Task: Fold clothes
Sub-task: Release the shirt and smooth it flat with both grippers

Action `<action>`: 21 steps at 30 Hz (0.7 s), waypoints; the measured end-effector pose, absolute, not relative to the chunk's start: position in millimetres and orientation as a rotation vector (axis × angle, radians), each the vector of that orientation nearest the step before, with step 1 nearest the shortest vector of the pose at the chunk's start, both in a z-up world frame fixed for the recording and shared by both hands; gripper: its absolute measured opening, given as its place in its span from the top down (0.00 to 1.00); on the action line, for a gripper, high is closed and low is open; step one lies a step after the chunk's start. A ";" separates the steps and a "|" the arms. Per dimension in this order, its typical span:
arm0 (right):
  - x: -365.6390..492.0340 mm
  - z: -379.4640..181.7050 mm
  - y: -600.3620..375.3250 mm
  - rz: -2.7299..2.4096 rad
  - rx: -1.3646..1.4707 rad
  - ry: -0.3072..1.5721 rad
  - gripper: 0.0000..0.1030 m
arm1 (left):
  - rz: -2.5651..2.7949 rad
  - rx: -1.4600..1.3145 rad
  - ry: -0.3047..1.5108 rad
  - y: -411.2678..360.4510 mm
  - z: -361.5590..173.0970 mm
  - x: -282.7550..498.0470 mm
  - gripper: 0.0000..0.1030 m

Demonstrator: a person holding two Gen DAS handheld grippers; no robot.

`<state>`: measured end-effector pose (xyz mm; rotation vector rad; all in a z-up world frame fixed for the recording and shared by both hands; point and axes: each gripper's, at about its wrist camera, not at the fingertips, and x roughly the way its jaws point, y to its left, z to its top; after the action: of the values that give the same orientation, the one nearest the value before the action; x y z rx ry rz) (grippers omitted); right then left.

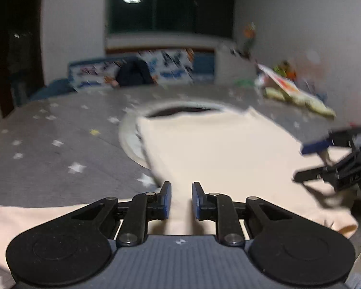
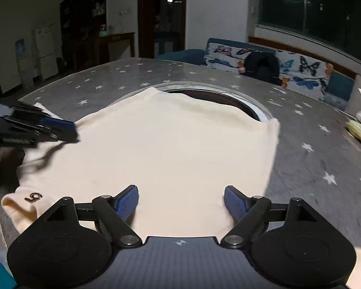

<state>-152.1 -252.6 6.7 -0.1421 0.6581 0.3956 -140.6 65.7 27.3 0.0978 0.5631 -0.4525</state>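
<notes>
A cream knit garment (image 2: 170, 149) lies spread flat on the grey star-patterned tablecloth (image 2: 308, 159), partly covering a round recessed opening (image 2: 228, 97). The left gripper (image 1: 181, 198) hovers low over its near edge, jaws narrowly apart; the right gripper (image 2: 181, 201) stands wide apart. A butterfly-print sofa (image 2: 298, 69) lines the window wall.

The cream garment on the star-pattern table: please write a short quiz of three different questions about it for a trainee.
1. True or false: the right tongs are open wide above the cream garment.
2. Which mark shows on the garment's cuff? A) a star B) a figure like a 9 C) a butterfly
3. Fill in: the garment's far edge partly covers a round ____ in the table.

Key: 1 true; 2 B; 3 opening. The left tongs have a narrow gap, with cloth seen between them; a grip cannot be confirmed.
</notes>
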 end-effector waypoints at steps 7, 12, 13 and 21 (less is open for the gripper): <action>-166.1 3.4 -259.9 0.378 -0.138 0.635 0.10 | -0.198 -0.038 0.569 135.9 33.3 -153.1 0.81; -164.3 0.7 -254.0 0.398 -0.167 0.645 0.01 | -0.043 -0.016 0.642 175.7 24.9 -146.0 0.81; -163.6 0.4 -254.0 0.399 -0.166 0.647 0.00 | -0.024 -0.006 0.653 182.1 22.8 -143.4 0.81; -164.1 -1.0 -254.9 0.401 -0.160 0.655 0.00 | 0.040 0.166 0.615 196.1 17.2 -108.2 0.81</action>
<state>-164.1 -254.9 -1.0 -0.1599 0.6550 0.4010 -108.2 196.1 17.2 0.1656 0.6151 0.0396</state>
